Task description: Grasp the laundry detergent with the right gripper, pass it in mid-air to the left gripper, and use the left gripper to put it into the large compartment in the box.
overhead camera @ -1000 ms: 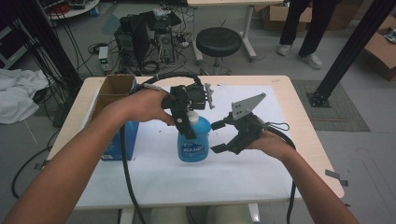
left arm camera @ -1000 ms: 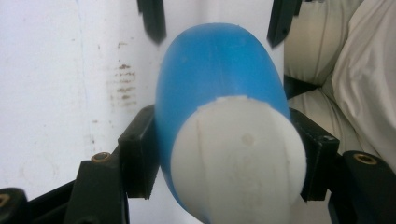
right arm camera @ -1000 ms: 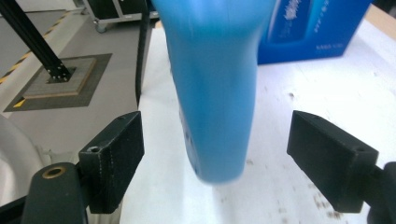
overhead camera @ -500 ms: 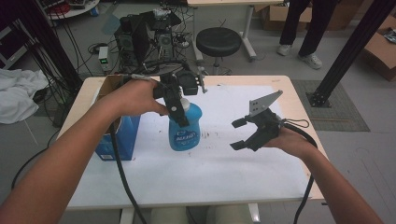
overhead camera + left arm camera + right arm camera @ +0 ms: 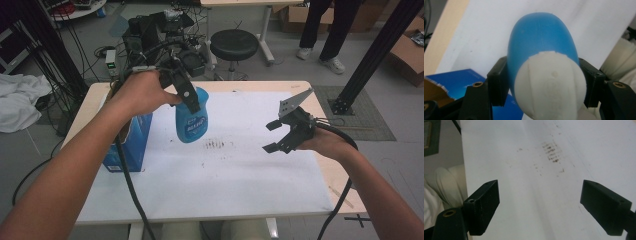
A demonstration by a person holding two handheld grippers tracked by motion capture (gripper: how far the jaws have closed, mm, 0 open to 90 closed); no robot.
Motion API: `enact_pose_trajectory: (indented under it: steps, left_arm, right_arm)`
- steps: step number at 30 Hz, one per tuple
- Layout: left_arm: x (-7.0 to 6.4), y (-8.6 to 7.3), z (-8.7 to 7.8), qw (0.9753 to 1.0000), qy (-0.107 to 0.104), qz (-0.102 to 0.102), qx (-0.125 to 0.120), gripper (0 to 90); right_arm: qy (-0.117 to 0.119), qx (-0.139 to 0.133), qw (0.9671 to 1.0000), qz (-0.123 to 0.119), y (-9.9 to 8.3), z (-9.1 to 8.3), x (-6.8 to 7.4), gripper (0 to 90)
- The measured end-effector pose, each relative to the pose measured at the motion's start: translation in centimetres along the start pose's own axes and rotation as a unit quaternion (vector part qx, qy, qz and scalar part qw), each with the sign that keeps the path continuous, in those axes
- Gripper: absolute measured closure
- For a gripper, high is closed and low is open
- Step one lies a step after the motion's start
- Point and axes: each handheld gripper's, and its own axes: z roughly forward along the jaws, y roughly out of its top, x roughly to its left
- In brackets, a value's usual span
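A blue bottle (image 5: 192,122) with a white cap and a printed label hangs above the white sheet, left of the table's middle. My left gripper (image 5: 186,97) is shut on its upper part, just below the cap. In the left gripper view the bottle (image 5: 541,42) sits between the two black jaws, its white cap (image 5: 550,83) nearest the camera. My right gripper (image 5: 272,136) is open at the right of the table with nothing between its jaws. In the right gripper view that gripper (image 5: 540,206) looks down on the bare sheet.
A blue cardboard box (image 5: 131,142) with open flaps stands at the table's left edge, beside the bottle. Dark smudges (image 5: 216,145) mark the white sheet (image 5: 225,185) near its middle. A black stool (image 5: 239,45) and cables lie beyond the far edge.
My left gripper has carried the bottle up and leftward, off the sheet. My right gripper has drawn away to the right and stands open.
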Motion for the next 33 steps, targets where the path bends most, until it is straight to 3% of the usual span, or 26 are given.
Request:
enact_pose_trajectory:
  steps: [1,3,5,6,7,9,11,12,13,14,20,21,24,25,28,33]
  left_arm:
    - [0.2,0.1,-0.3,0.9999,0.005,-0.013,-0.002,37.6]
    - [0.8,0.2,-1.2,0.9986,0.017,-0.049,-0.006,37.6]
    - [1.4,0.2,-1.6,0.9971,0.025,-0.071,-0.008,37.7]
    - [1.4,0.2,-1.6,0.9971,0.025,-0.071,-0.008,37.7]
    - [1.8,0.2,-2.0,0.9953,0.031,-0.092,-0.009,37.6]
    - [2.3,0.2,-2.3,0.9931,0.038,-0.111,-0.009,37.7]
    - [2.5,0.1,-2.5,0.9922,0.039,-0.118,-0.007,37.7]
    - [2.9,0.1,-2.8,0.99,0.043,-0.135,-0.008,37.7]
    - [2.9,0.1,-2.8,0.99,0.043,-0.135,-0.008,37.7]
    - [3.3,0.0,-3.2,0.9873,0.046,-0.152,-0.008,37.7]
    - [4.6,-0.3,-5.0,0.9787,0.06,-0.196,-0.007,37.8]
    - [4.6,-0.3,-5.0,0.9787,0.06,-0.196,-0.007,37.8]
    - [5.4,-0.7,-6.2,0.9733,0.066,-0.22,-0.007,37.8]
    - [5.7,-1.0,-6.6,0.9698,0.068,-0.234,-0.008,37.8]
    - [6.2,-1.5,-7.3,0.9645,0.074,-0.253,-0.009,37.9]
    - [7.3,-2.8,-8.3,0.9527,0.086,-0.291,-0.011,37.9]
  right_arm:
    - [-0.007,0.018,0.9998,0.003,-0.1,-0.2,-0.4,15.6]
    - [-0.012,0.029,0.9995,0.005,-0.1,-0.4,-0.8,15.6]
    - [-0.017,0.041,0.999,0.006,0.0,-0.6,-1.1,15.8]
    - [-0.017,0.041,0.999,0.006,0.0,-0.6,-1.1,15.8]
    - [-0.021,0.058,0.9981,0.007,0.0,-0.7,-1.4,15.8]
    - [-0.024,0.067,0.9974,0.005,0.1,-0.8,-1.6,15.7]
    - [-0.028,0.076,0.9967,0.004,0.2,-0.9,-1.9,15.8]
    - [-0.03,0.081,0.9963,0.004,0.3,-1.0,-2.0,15.9]
    - [-0.03,0.081,0.9963,0.004,0.3,-1.0,-2.0,15.9]
    - [-0.034,0.093,0.9951,0.002,0.4,-1.1,-2.2,16.0]
    - [-0.041,0.103,0.9938,0.005,0.3,-1.5,-2.6,16.3]
    - [-0.041,0.103,0.9938,0.005,0.3,-1.5,-2.6,16.3]
    - [-0.042,0.106,0.9934,0.006,0.1,-1.7,-2.7,16.6]
    - [-0.042,0.109,0.9931,0.006,0.0,-1.7,-2.8,16.5]
    - [-0.041,0.111,0.9929,0.006,0.0,-1.7,-2.9,16.7]
    - [-0.042,0.114,0.9926,0.006,0.0,-1.8,-3.0,16.7]
